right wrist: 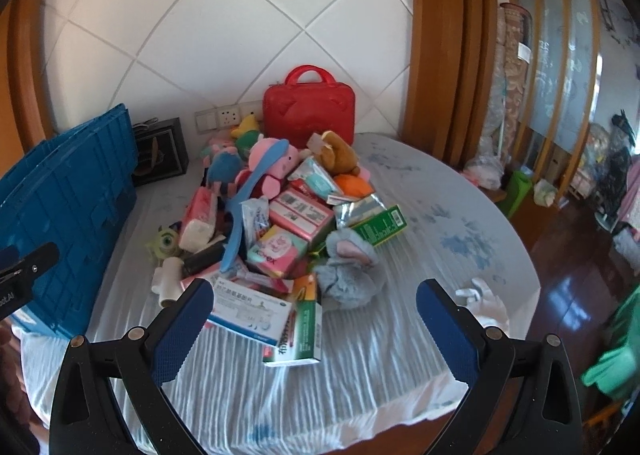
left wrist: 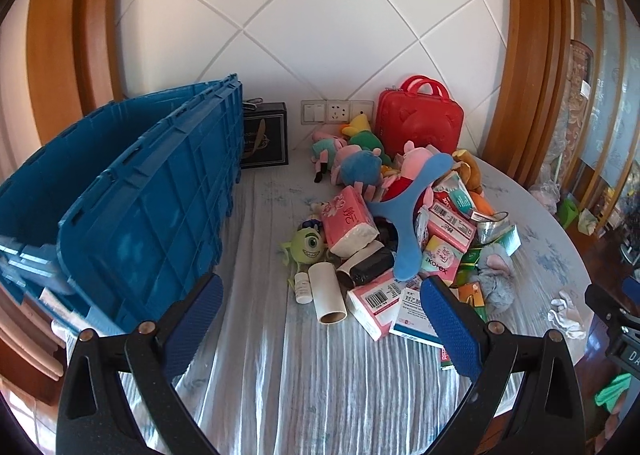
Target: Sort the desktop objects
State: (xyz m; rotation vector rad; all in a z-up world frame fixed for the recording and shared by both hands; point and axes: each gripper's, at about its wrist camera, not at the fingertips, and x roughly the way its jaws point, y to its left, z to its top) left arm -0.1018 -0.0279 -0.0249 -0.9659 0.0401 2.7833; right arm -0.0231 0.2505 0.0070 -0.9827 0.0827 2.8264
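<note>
Both tongs, the left gripper [left wrist: 322, 309] and the right gripper [right wrist: 314, 309], are held fully open and empty. The pile of objects [left wrist: 400, 223] lies just ahead of them, the blue crates [left wrist: 132, 191] to the left. One loose item at the pile's near edge is best taken first. A pale wrinkled tablecloth [left wrist: 280, 367] covers the table; a tiled wall [left wrist: 320, 35] stands behind.
</note>
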